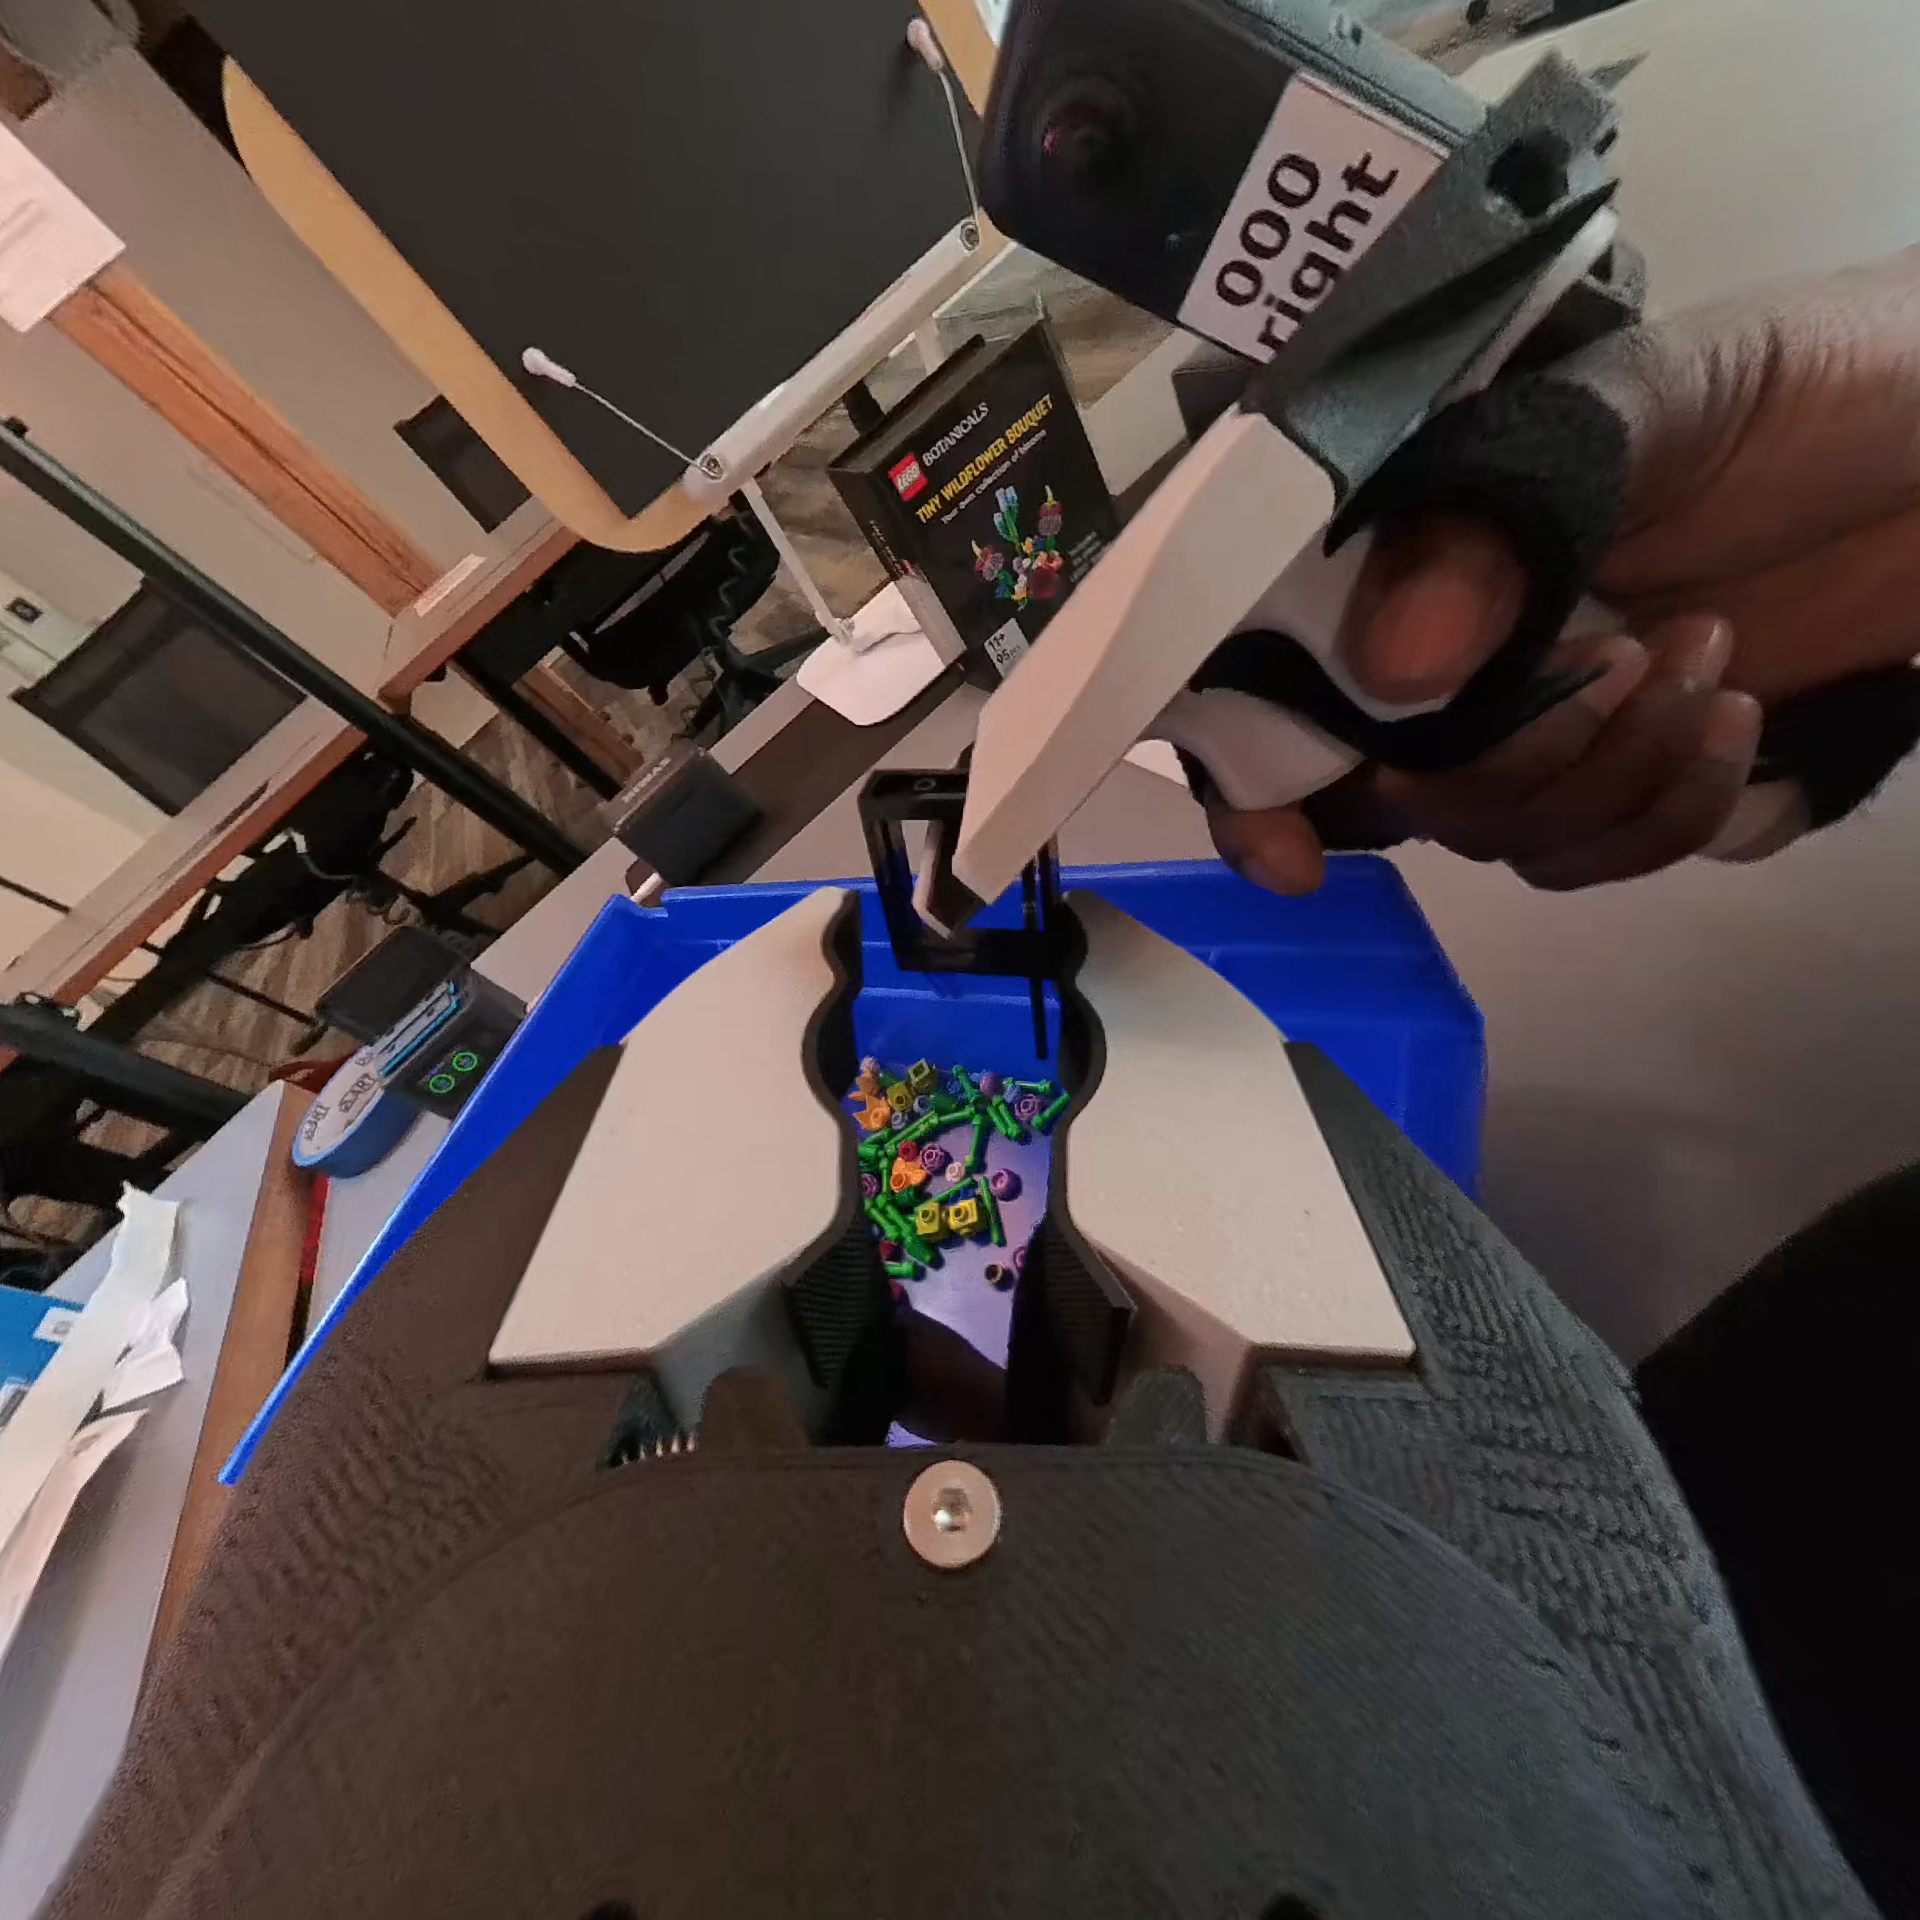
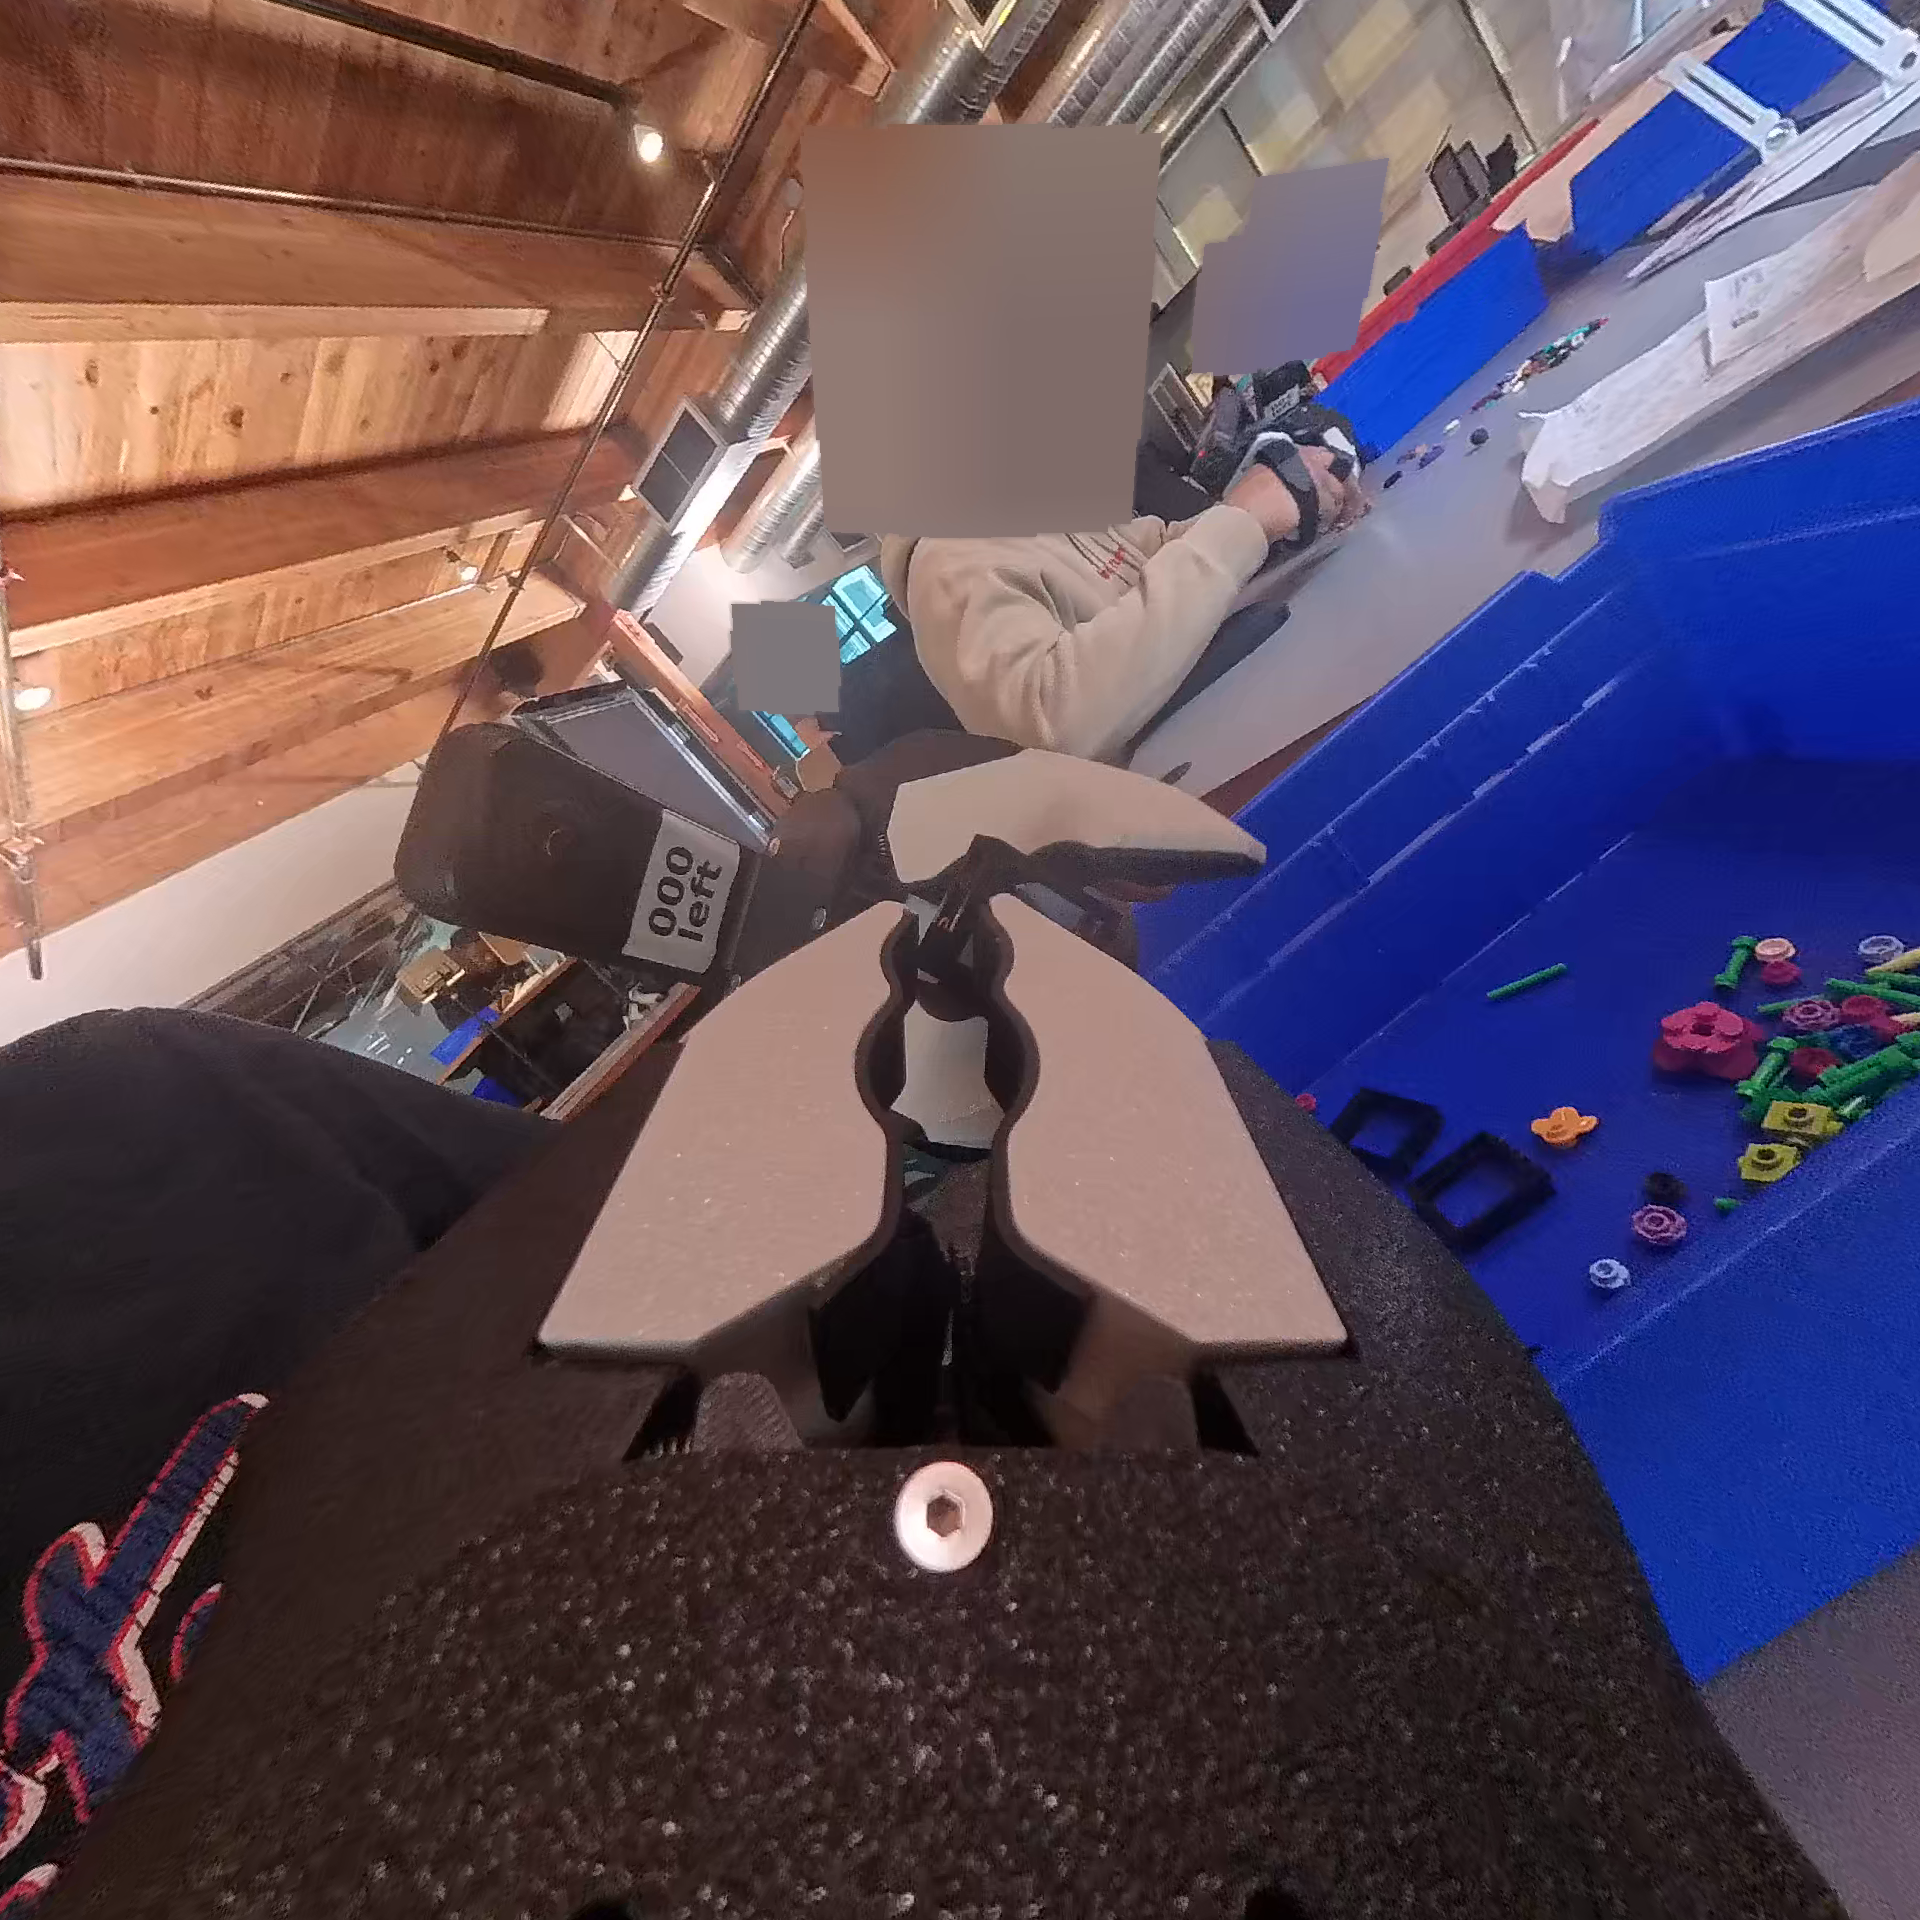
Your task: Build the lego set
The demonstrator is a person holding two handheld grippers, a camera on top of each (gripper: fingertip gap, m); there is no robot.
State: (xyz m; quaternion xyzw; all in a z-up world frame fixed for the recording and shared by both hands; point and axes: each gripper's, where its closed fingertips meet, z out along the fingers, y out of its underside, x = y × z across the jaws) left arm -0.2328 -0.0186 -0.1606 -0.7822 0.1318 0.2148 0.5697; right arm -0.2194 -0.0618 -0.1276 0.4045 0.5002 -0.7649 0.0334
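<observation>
Above the blue plastic bin [image 1: 1299, 966] holding small loose green, yellow and purple lego pieces [image 1: 940, 1153], we see the left gripper [image 1: 961, 914] and right gripper [image 2: 948, 940] both clamped on one black rectangular lego frame [image 1: 914, 862], meeting nose to nose.

Bin [image 1: 1278, 935]: stood on the bench [image 1: 1662, 1039].
Loose pieces [image 1: 940, 1153]: lay in the bin.
Box [image 1: 977, 520]: stood behind the bin.
</observation>
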